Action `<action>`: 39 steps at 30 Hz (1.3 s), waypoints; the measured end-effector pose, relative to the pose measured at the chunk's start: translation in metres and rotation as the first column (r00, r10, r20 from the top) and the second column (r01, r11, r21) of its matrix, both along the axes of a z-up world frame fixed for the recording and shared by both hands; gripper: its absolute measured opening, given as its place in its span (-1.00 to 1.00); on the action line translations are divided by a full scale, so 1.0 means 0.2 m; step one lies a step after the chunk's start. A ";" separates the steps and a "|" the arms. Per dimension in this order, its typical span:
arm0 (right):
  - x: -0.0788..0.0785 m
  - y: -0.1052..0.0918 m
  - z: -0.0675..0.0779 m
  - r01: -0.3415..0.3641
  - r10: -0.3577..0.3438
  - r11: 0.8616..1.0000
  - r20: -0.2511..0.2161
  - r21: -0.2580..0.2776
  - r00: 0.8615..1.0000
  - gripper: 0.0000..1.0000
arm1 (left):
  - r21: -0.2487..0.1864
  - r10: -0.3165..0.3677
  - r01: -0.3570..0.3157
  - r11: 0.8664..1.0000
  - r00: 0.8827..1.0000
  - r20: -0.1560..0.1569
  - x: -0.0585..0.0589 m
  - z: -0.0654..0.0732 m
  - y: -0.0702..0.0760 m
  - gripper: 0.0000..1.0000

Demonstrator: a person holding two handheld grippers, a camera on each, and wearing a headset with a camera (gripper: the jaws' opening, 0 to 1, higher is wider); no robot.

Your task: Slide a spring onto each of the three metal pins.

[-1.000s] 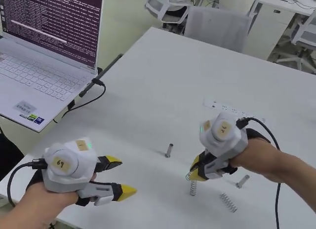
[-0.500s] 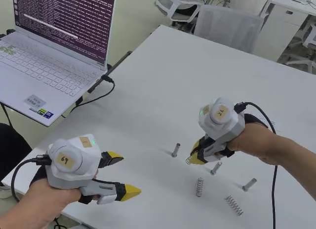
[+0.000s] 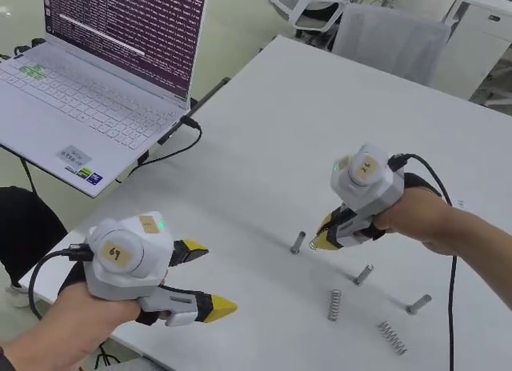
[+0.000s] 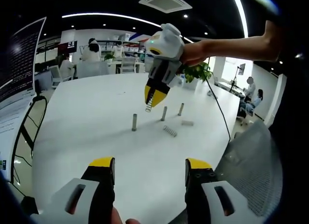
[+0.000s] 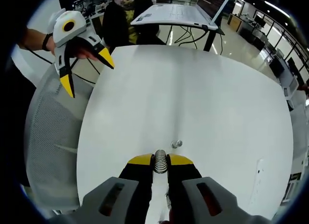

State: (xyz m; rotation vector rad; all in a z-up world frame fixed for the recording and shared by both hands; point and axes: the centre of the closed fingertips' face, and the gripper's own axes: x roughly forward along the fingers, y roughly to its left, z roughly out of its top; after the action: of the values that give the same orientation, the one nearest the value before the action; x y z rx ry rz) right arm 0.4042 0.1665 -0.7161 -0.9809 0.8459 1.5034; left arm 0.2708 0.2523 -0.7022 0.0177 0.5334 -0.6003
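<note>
My right gripper [image 3: 322, 243] is shut on a small steel spring [image 5: 161, 161], which hangs from its yellow tips [image 4: 149, 106]. It hovers just right of the leftmost metal pin [image 3: 298, 242], whose top shows just beyond the jaws [image 5: 176, 144]. Two more pins [image 3: 364, 274] [image 3: 418, 305] sit further right. Another spring [image 3: 334, 305] stands upright on the table; I cannot tell whether a pin is inside it. A third spring [image 3: 392, 337] lies flat near the front edge. My left gripper [image 3: 210, 277] is open with nothing between its fingers, at the front left.
An open laptop [image 3: 96, 91] sits on a stand at the far left, with a black cable [image 3: 172, 151] trailing onto the white table [image 3: 320, 123]. Office chairs [image 3: 384, 35] stand behind the table. The right gripper's cable [image 3: 448, 243] runs along the forearm.
My right gripper has carried its spring away from the upright spring and over to the leftmost pin. The left gripper stays open and still. The head camera has shifted.
</note>
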 end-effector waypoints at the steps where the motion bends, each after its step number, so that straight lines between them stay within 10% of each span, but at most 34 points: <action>1: 0.00 0.00 0.00 0.000 0.000 1.000 0.002 0.001 1.000 -0.83 | 0.000 0.001 -0.001 1.000 1.000 0.000 0.00 0.00 0.00 0.08; 39: 0.10 0.10 -0.09 -0.042 0.043 0.996 0.018 -0.072 0.999 -0.83 | -0.017 0.004 -0.004 1.000 1.000 -0.013 0.02 0.00 -0.03 0.12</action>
State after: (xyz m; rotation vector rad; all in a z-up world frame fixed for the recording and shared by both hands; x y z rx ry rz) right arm 0.4245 0.1866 -0.7347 -1.0711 0.8752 1.5059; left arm 0.2740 0.2472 -0.7023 -0.0033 0.5409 -0.6013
